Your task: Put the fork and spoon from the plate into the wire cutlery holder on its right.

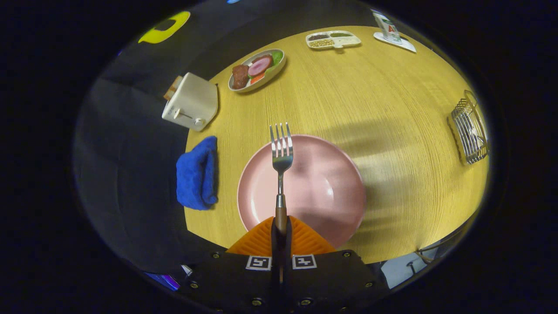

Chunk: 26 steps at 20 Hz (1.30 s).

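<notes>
My gripper (281, 229) is shut on the wooden handle of a fork (281, 157), with both orange ribbed fingers (257, 242) pressed against it. The fork points straight ahead, its tines raised above the far rim of the pink plate (322, 187). The plate lies just beyond the fingers on the yellow table and nothing lies on it. The wire cutlery holder (470, 128) stands far to the right of the plate, near the table's edge. I see no spoon on the plate.
A blue cloth (197, 173) lies left of the plate at the table's edge. A white toaster (191, 101) stands beyond it. Further back are an oval dish of food (257, 69), a divided snack tray (333, 40) and a carton on a coaster (388, 28).
</notes>
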### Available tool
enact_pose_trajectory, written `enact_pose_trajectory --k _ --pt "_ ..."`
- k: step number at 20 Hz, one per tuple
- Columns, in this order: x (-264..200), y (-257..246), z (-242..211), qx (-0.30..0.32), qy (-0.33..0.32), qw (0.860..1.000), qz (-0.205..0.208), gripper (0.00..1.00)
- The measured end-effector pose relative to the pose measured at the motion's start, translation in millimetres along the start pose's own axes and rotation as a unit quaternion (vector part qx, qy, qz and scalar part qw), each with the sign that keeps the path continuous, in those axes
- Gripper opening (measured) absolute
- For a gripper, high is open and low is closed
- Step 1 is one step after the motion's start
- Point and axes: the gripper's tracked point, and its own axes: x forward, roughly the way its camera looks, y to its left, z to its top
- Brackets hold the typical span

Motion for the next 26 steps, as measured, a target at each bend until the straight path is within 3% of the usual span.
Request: enact_pose_trajectory --k 7,12,21,26 --pt "-56.4 -31.4 52.4 0.103 -0.094 0.99 0.027 0.03" --pt "-90.1 -56.2 76.4 0.185 -0.144 0.971 0.053 0.03" --pt "-131.7 -107.2 88.7 0.259 -0.203 0.942 0.056 0.03" --pt "-144.2 -123.1 84.0 0.311 -0.215 0.922 0.078 0.03"
